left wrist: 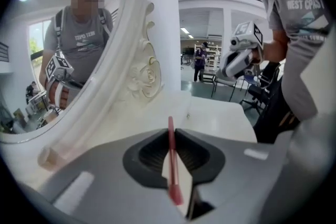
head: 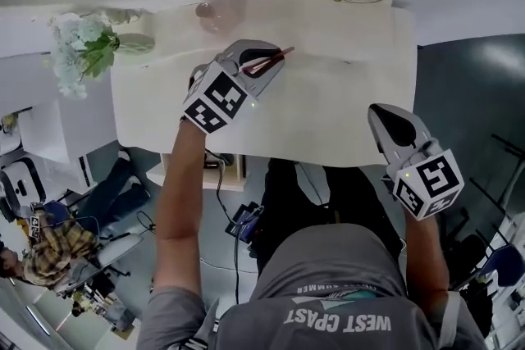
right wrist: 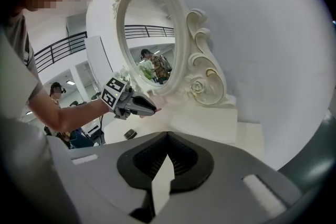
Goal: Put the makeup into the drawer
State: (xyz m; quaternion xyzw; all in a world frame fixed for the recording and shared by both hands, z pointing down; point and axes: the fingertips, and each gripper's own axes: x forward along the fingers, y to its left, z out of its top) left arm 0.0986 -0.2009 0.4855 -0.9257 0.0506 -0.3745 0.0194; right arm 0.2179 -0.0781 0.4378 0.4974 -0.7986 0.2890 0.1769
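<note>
My left gripper (head: 275,61) hangs over the white vanity table (head: 344,111), shut on a thin red makeup pencil (head: 284,53) that sticks out past its tips. In the left gripper view the pencil (left wrist: 171,160) runs straight between the closed jaws of the left gripper (left wrist: 169,136). My right gripper (head: 380,112) sits at the table's front right edge, shut with nothing in it. The right gripper (right wrist: 168,136) looks across the table at the left gripper (right wrist: 137,106). A pale ledge (head: 184,174) shows under the table's front edge; I cannot tell whether it is a drawer.
An ornate oval mirror (right wrist: 149,34) stands at the back of the table. White flowers with green leaves (head: 82,53) are at the back left, a pinkish round object (head: 217,12) by the mirror's foot. A small dark item (right wrist: 129,134) lies on the table.
</note>
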